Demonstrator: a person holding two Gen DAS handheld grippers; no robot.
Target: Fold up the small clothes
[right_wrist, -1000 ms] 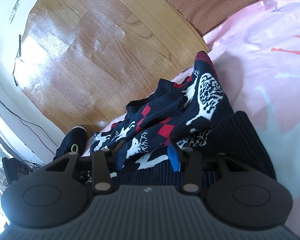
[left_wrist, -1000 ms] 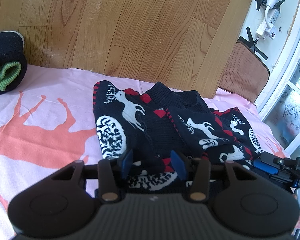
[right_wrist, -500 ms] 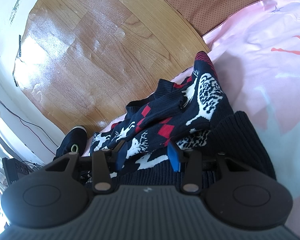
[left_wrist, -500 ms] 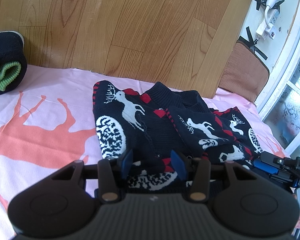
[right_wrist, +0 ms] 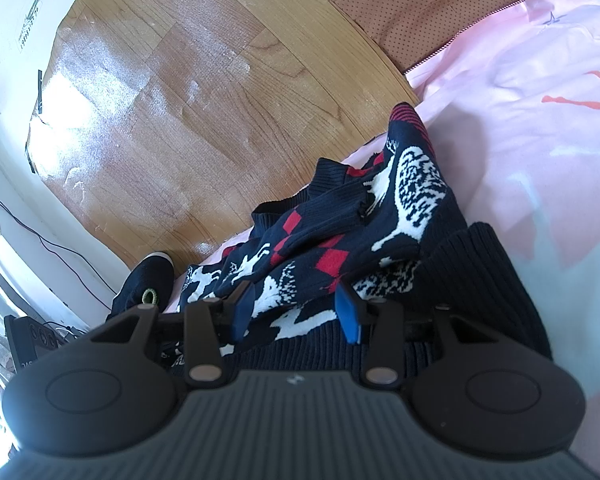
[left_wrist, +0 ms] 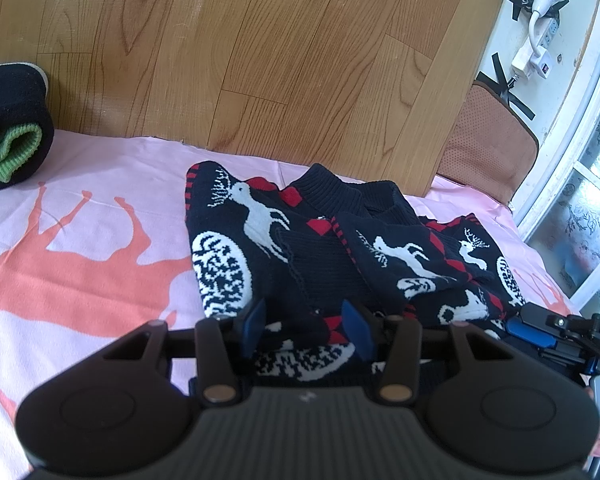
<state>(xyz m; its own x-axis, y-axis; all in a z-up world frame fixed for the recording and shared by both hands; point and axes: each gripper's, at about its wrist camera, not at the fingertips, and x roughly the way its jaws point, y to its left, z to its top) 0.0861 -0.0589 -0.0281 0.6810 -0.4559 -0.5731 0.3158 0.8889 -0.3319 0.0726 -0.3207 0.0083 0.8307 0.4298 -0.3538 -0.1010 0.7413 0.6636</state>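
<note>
- Nearest in each wrist view is a gripper. The left gripper point(left_wrist: 306, 328) has its blue pads standing part-way apart over the near hem of the sweater point(left_wrist: 300, 264), and no pinch shows. The fabric seems to lie below the pads rather than between them.
- The right gripper point(right_wrist: 296, 308) is the same, jaws moderately apart and hovering over the ribbed hem, with nothing clamped that I can see.
- The sweater itself is a dark knit with white reindeer and red diamonds. It lies on the pink blanket point(left_wrist: 80, 280) near its far edge, sleeves already laid inward over the body.
- I judge it soft, thick and floppy, with some weight, so it will sag and drag if lifted by one point. The ribbed hem is the firmest place to grip, one gripper at each corner.
- Farther left, a rolled dark garment point(left_wrist: 12, 128) with a green cuff sits on the blanket.
- Beyond is the wooden floor point(left_wrist: 260, 60).
</note>
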